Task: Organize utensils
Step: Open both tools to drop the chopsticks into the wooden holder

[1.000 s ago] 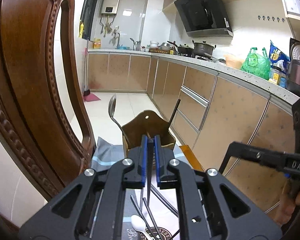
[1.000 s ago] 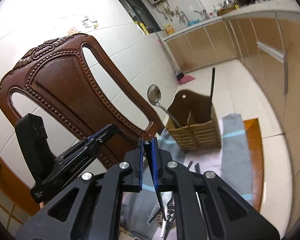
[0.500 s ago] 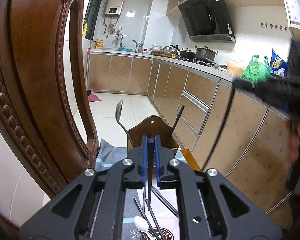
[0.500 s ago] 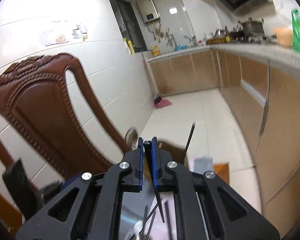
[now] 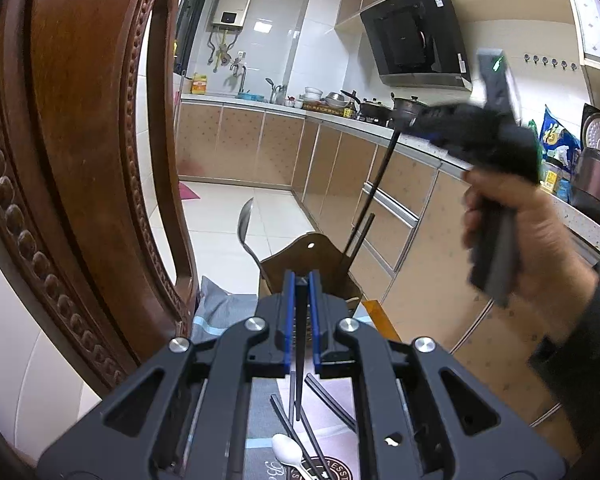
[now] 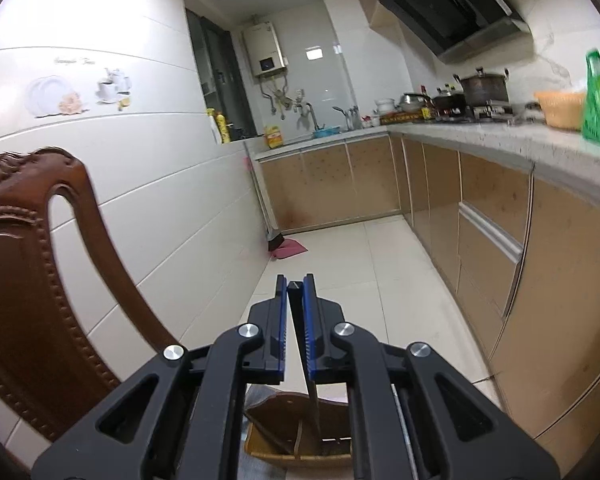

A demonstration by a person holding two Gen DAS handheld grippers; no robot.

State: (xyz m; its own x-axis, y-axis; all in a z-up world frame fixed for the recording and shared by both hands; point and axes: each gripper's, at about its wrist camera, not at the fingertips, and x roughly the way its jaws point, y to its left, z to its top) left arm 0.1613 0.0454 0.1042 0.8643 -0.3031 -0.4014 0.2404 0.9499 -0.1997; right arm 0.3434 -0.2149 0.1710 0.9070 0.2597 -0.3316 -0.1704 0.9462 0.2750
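Note:
My left gripper (image 5: 301, 280) is shut on a black chopstick (image 5: 299, 372) that hangs down over the table. Beyond it stands a brown wooden utensil holder (image 5: 312, 258) with a metal spoon (image 5: 245, 224) and a black chopstick (image 5: 361, 236) in it. My right gripper (image 6: 296, 285) is shut on another black chopstick (image 6: 312, 394), its lower end dipping into the holder (image 6: 284, 432) right below. In the left wrist view the right gripper (image 5: 476, 132) hovers high above the holder with that chopstick (image 5: 376, 196) pointing down into it. Loose chopsticks (image 5: 328, 400) and a white spoon (image 5: 286, 448) lie on the mat.
A carved wooden chair back (image 5: 80, 140) stands close on the left. A grey-blue placemat (image 5: 220, 312) covers the table under the holder. Kitchen cabinets (image 5: 412, 208) and a worktop run along the right. A tiled floor (image 6: 340, 256) lies beyond.
My right gripper has risen from table level and swung over the holder, its chopstick now pointing down into it. My left gripper has stayed almost still with its chopstick.

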